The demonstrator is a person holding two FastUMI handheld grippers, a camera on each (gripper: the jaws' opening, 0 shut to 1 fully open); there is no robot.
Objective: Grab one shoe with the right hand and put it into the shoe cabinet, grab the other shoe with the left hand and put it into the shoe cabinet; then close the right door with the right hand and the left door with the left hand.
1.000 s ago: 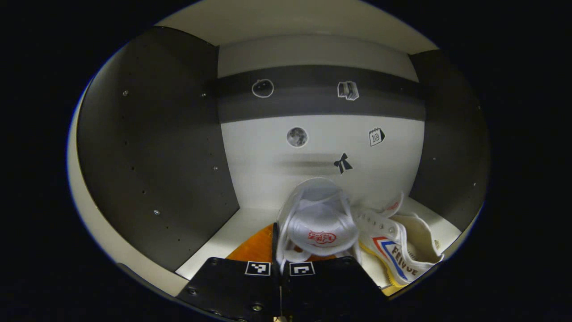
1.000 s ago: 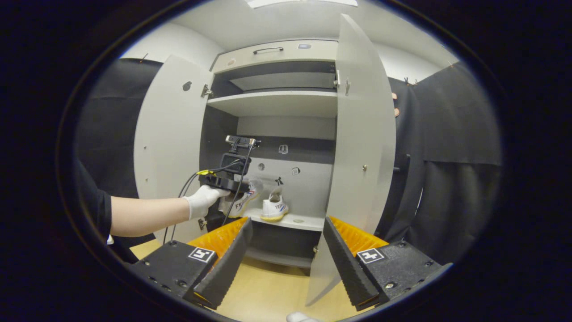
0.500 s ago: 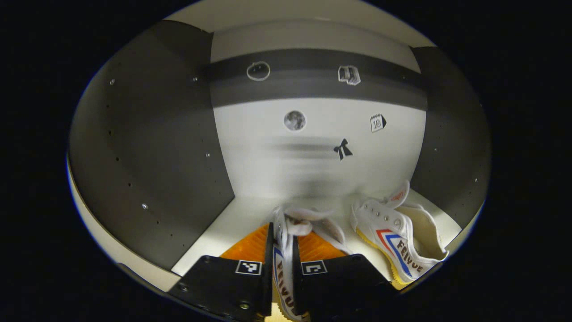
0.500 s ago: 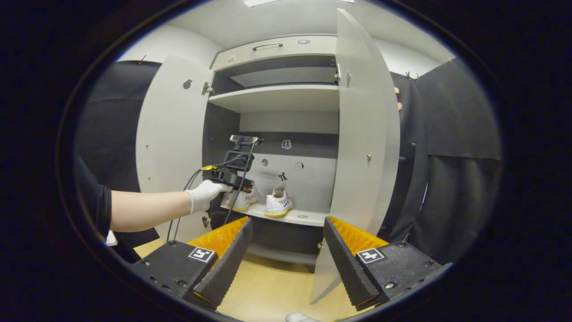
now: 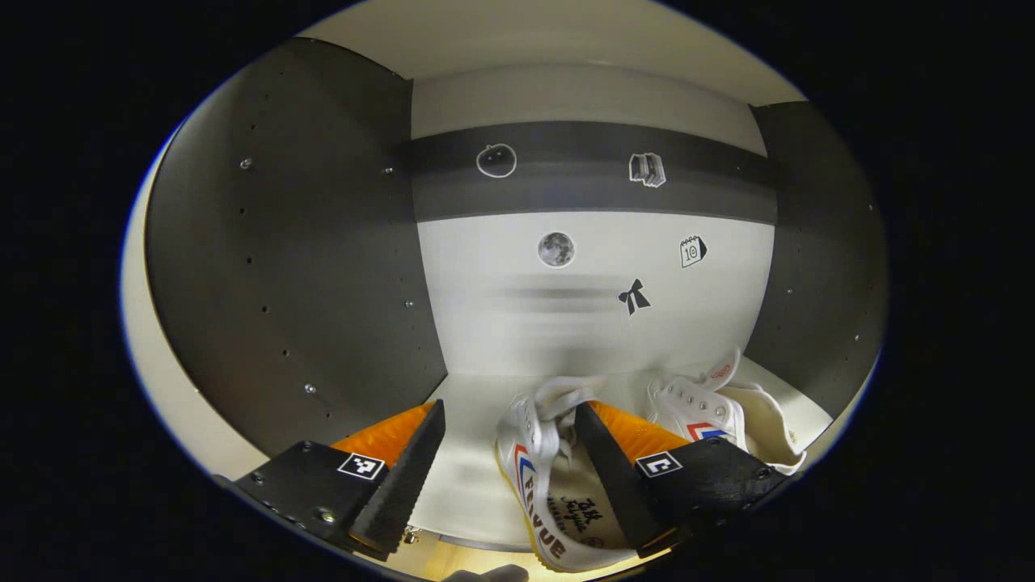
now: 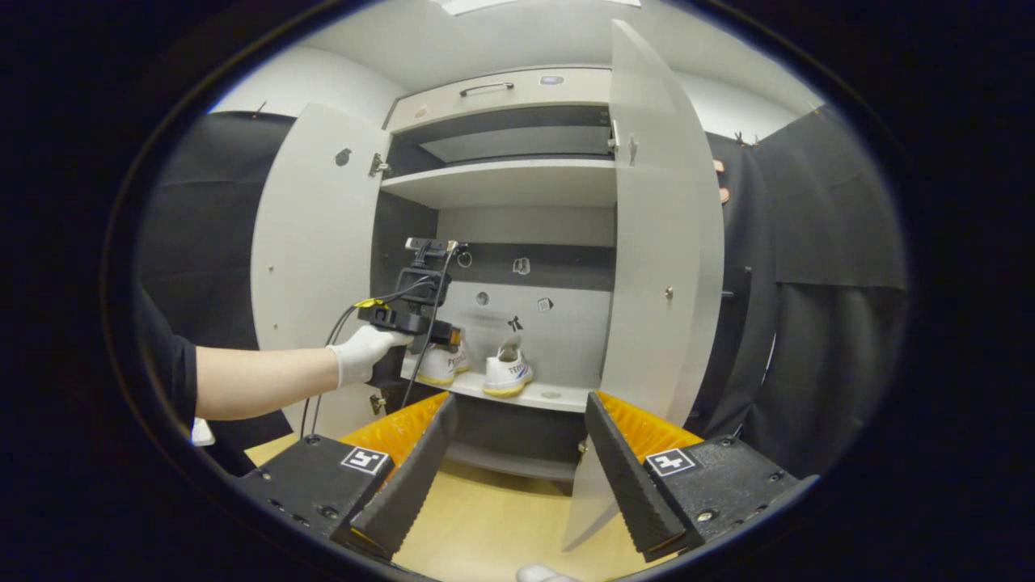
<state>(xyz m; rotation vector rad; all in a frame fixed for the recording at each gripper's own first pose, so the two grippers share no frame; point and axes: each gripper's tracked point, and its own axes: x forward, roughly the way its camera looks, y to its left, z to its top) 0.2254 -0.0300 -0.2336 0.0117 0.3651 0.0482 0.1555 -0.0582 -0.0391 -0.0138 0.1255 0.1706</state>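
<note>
White-gloved hand level at shelf | left gripper spread

"FEIYUE" on the near shoe; "10" on calendar sticker

Both views facing shoe cabinet

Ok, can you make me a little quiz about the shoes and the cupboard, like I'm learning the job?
1. True or false: both shoes sit on the shelf of the shoe cabinet.
2. The left gripper is: A) open, B) shut on a shoe.
3. Fill in: the right door and the left door are both ____.

Key: 1 true, the near shoe beside the far shoe. 2 A. 3 open.
</note>
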